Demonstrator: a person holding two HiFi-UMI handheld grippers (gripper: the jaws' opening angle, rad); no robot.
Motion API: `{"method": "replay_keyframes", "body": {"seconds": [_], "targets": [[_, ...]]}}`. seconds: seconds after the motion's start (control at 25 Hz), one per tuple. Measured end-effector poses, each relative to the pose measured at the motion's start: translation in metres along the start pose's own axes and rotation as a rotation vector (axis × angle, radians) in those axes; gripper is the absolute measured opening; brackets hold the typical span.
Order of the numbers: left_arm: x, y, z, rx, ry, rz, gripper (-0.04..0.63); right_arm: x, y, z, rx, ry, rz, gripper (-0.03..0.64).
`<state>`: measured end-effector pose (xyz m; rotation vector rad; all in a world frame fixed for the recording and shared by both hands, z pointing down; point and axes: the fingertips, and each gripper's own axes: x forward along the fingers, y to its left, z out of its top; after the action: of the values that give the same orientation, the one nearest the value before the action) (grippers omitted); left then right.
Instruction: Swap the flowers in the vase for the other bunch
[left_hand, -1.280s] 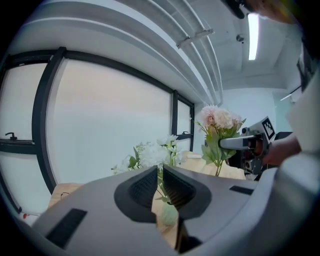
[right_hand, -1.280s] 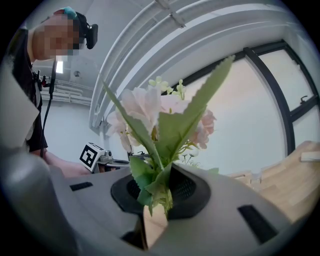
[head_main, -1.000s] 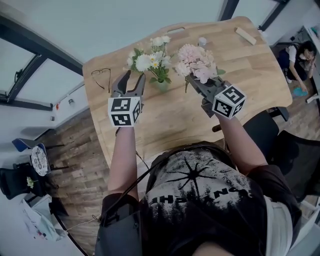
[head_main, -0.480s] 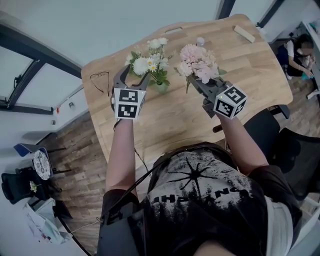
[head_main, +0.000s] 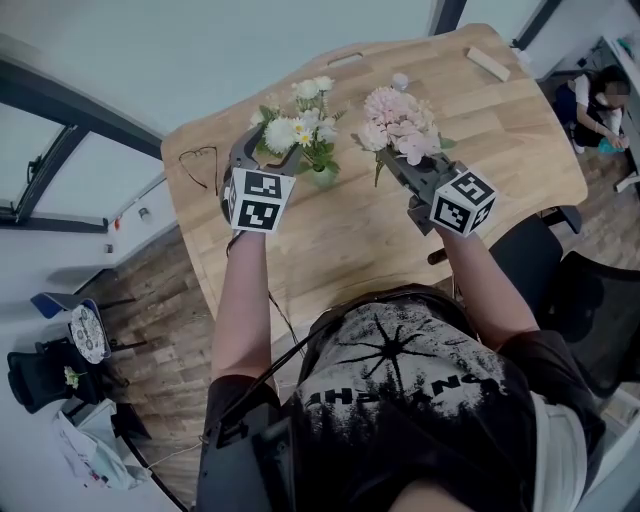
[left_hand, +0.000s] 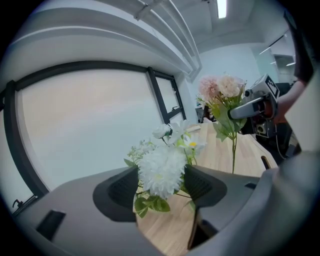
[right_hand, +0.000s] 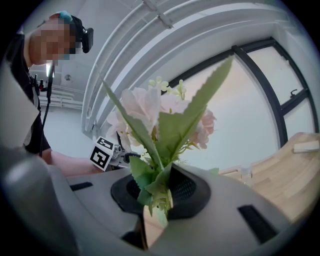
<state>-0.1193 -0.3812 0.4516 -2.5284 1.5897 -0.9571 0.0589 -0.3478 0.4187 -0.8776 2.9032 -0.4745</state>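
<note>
- Left gripper (head_main: 264, 150): jaws have just been opening and now stand wide. The white bunch (head_main: 300, 118) sits between them; the pads seem not to press, though petals crowd the view.
- White bunch stands upright in the vase (head_main: 322, 177), nearest the left gripper.
- Right gripper (head_main: 402, 166): clamped on the pink bunch (head_main: 398, 120) stems, held right of the vase.

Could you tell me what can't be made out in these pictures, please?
- Vase: head view, mostly under the white flowers.
- Small pale object by the table's far edge: head view, too small to identify.
- Thin wire shape on the table's left: head view, too thin to identify.
- Pink bunch's lower stems: right gripper view, buried between the right gripper's shut fingers.
</note>
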Motion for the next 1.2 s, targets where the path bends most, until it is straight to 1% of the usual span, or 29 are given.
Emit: {"method": "replay_keyframes", "body": {"seconds": [0.12, 0.2, 0.32, 0.4, 0.48, 0.72, 0.92, 1.12, 1.2], "targets": [[-0.002, 0.002, 0.002, 0.013, -0.02, 0.017, 0.291, 0.001, -0.001, -0.002, -0.001, 0.004, -0.002, 0.058], [-0.004, 0.003, 0.005, 0.025, -0.034, 0.031, 0.226, 0.001, -0.001, -0.003, 0.001, 0.007, -0.003, 0.058], [-0.007, 0.004, 0.006, 0.029, -0.047, 0.043, 0.154, 0.001, 0.0, -0.003, 0.004, 0.008, -0.002, 0.058], [-0.009, 0.005, 0.007, 0.024, -0.051, 0.044, 0.121, 0.001, 0.0, -0.003, 0.01, 0.006, 0.0, 0.058], [-0.01, 0.005, 0.006, 0.019, -0.051, 0.042, 0.106, 0.001, 0.0, -0.002, 0.014, 0.004, -0.001, 0.058], [-0.01, 0.005, 0.008, 0.008, -0.066, 0.044, 0.086, 0.001, -0.001, -0.004, 0.002, 0.012, -0.004, 0.058], [-0.012, 0.009, 0.018, -0.007, -0.103, 0.052, 0.084, 0.001, -0.002, -0.008, -0.013, 0.023, -0.001, 0.058], [-0.021, 0.018, 0.029, -0.047, -0.141, 0.069, 0.084, 0.003, 0.0, -0.005, -0.016, 0.018, 0.006, 0.058], [-0.026, 0.021, 0.033, -0.05, -0.152, 0.08, 0.083, 0.003, 0.001, -0.004, -0.017, 0.014, 0.01, 0.058]]}}
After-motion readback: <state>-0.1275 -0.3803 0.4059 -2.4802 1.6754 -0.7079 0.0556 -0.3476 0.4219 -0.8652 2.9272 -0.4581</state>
